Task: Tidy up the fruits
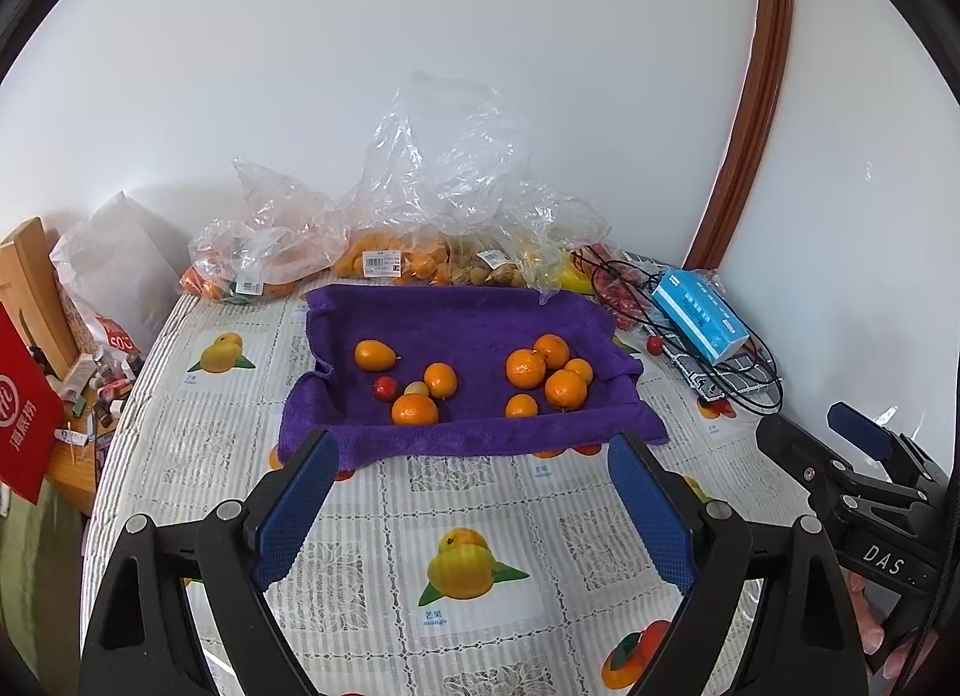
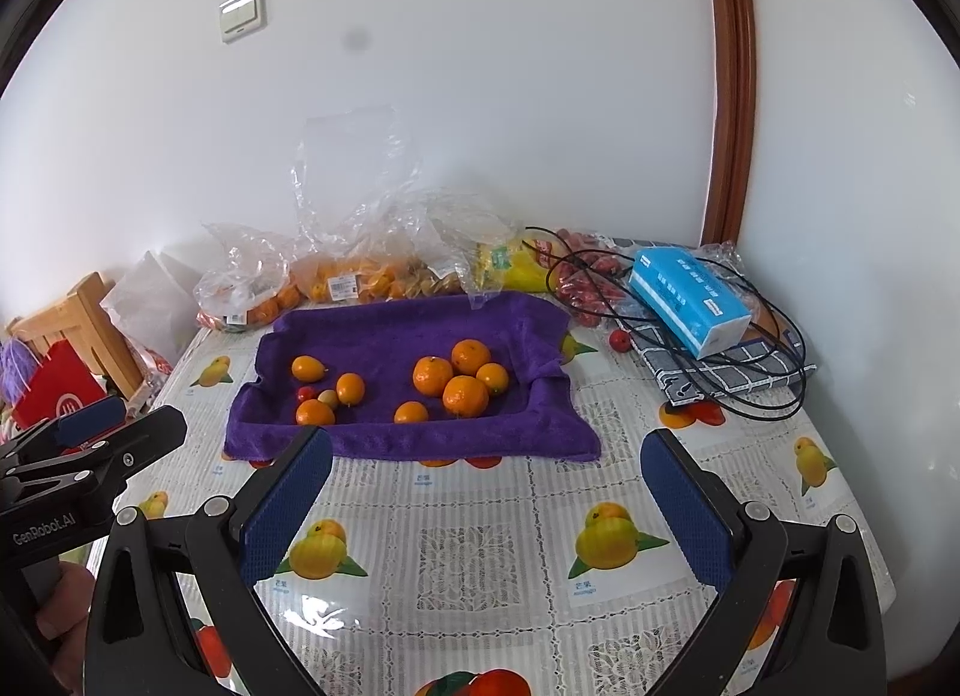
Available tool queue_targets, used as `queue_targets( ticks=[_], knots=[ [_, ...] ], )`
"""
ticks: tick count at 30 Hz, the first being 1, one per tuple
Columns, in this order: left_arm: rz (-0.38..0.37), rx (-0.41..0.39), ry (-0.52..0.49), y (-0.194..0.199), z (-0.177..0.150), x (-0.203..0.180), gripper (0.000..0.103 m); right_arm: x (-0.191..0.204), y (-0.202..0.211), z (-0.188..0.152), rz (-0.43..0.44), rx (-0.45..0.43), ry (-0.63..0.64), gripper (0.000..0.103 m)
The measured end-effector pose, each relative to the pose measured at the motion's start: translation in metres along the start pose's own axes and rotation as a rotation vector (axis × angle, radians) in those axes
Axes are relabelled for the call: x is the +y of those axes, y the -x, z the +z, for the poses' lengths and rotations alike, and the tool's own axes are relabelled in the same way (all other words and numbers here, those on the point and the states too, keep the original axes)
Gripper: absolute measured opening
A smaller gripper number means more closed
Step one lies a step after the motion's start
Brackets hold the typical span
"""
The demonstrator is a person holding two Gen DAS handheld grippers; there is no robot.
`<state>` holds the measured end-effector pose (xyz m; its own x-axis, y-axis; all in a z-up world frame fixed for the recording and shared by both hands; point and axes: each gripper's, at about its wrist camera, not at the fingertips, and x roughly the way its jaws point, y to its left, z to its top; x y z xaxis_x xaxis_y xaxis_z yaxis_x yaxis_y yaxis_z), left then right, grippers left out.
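Oranges and smaller fruits are lying loose in two clusters on the purple towel.

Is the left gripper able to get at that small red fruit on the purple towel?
Probably yes: the left gripper is open and empty, and the small red fruit lies exposed, though oranges crowd beside it.

Both pictures are bright, with soft, even light. Shadows are pale, like the faint one behind the plastic bags on the wall. The shiny tablecloth has small white glare spots. Edges bend a lot (the door frame curves), and the corners go black. A gray smudge sits on the right view.
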<state>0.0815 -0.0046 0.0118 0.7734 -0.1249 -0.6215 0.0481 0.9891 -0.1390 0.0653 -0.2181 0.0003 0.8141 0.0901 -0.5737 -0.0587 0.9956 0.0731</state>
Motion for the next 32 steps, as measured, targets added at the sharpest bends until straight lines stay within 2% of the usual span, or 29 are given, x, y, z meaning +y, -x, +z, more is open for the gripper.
queue_targets(
  ticks=[32],
  knots=[
    [0.011,-0.005,0.008,0.0025,0.0012,-0.0009,0.091,0.0002,0.0023,0.0008,0.013,-0.006,0.003,0.102]
  ],
)
